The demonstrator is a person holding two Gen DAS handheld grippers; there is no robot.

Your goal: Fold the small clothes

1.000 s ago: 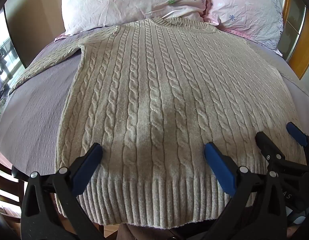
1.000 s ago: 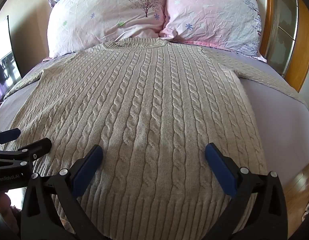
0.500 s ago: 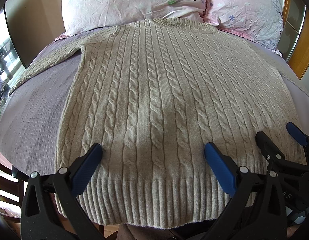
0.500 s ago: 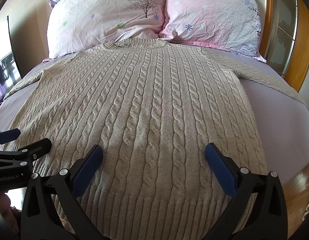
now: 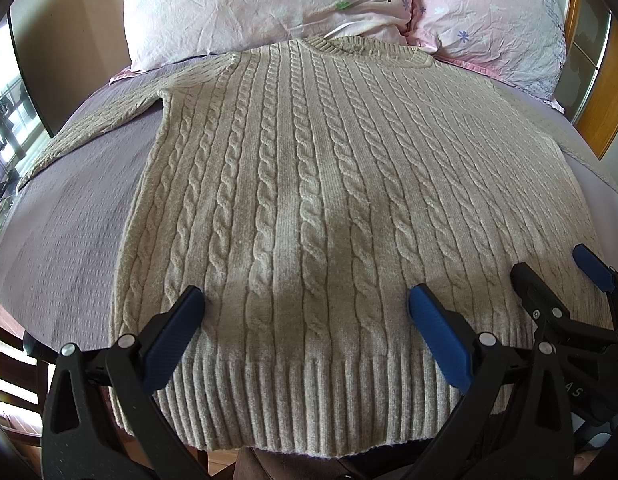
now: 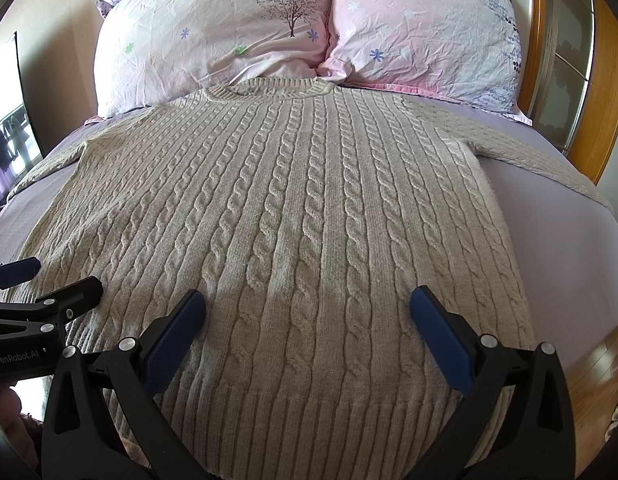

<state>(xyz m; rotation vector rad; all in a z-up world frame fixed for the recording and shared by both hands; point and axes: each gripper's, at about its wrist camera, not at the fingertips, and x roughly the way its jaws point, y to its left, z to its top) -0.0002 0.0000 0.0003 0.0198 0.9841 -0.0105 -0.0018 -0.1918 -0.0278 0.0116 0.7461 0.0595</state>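
Beige cable-knit sweater (image 5: 309,208) lies flat, face up, on lilac bedsheet (image 5: 69,220), filling centre of frame; collar toward two pink flowered pillows (image 6: 309,32) at top, ribbed hem at bottom. Sleeves spread to both sides. Left gripper (image 5: 305,304) low centre over hem, jaws wide apart, holding nothing. Right gripper (image 6: 307,306) likewise over hem, jaws spread wide, gripping nothing. Wooden headboard (image 6: 605,80) at right edge.

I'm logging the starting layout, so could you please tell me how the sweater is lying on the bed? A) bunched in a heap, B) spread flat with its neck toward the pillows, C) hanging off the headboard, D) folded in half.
B: the sweater lies spread flat on the bed, its collar next to the pillows and both sleeves out to the sides.
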